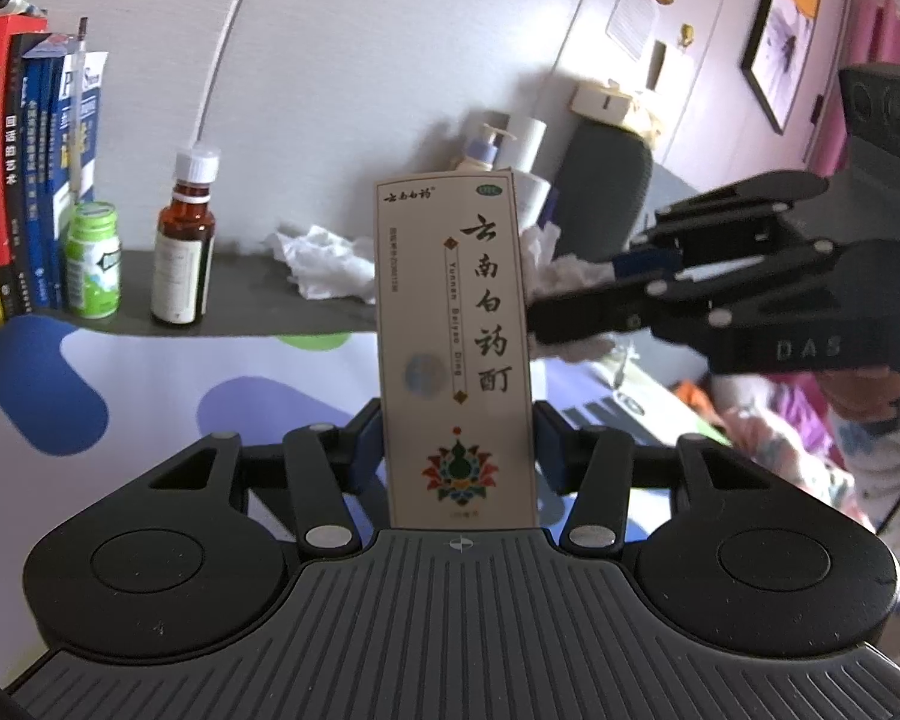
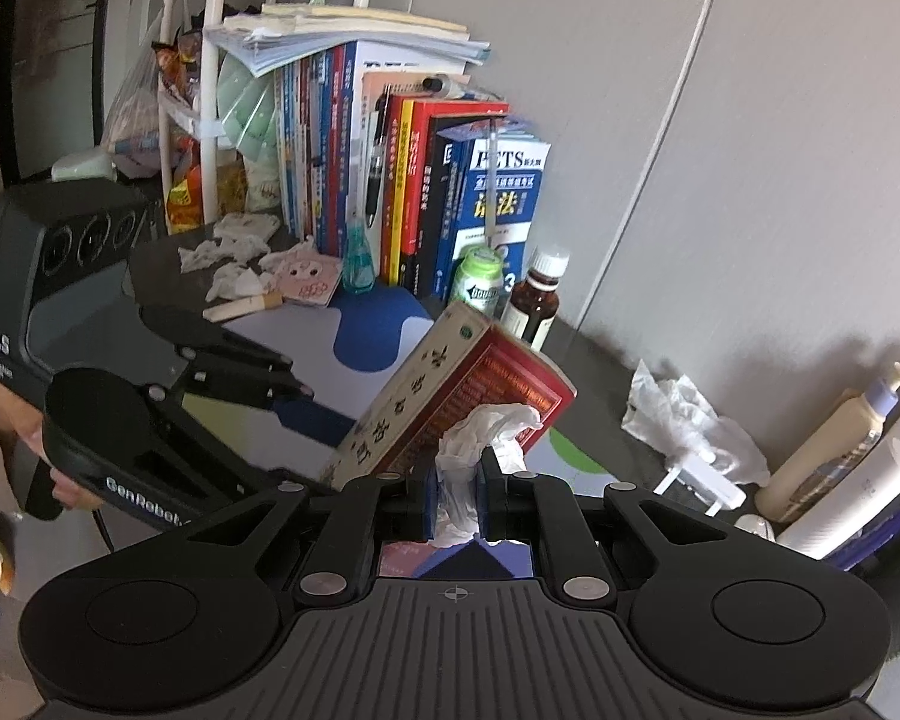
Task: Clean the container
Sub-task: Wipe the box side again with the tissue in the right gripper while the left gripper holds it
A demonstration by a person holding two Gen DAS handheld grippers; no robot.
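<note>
Box and tissue, each gripped
Left gripper (image 1: 457, 450) clamps the box (image 1: 456, 348); right gripper (image 2: 457, 483) pinches a tissue (image 2: 471, 450) against its red side.

Books (image 2: 426, 180) stand beside a green jar (image 1: 93, 261), brown bottle (image 1: 183, 252); perhaps crumpled tissue (image 1: 324, 264) nearby.

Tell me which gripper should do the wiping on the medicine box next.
The right gripper. It is shut on the white tissue, whose tip already sits against the medicine box. The left gripper is shut on the box, holding it up.
</note>
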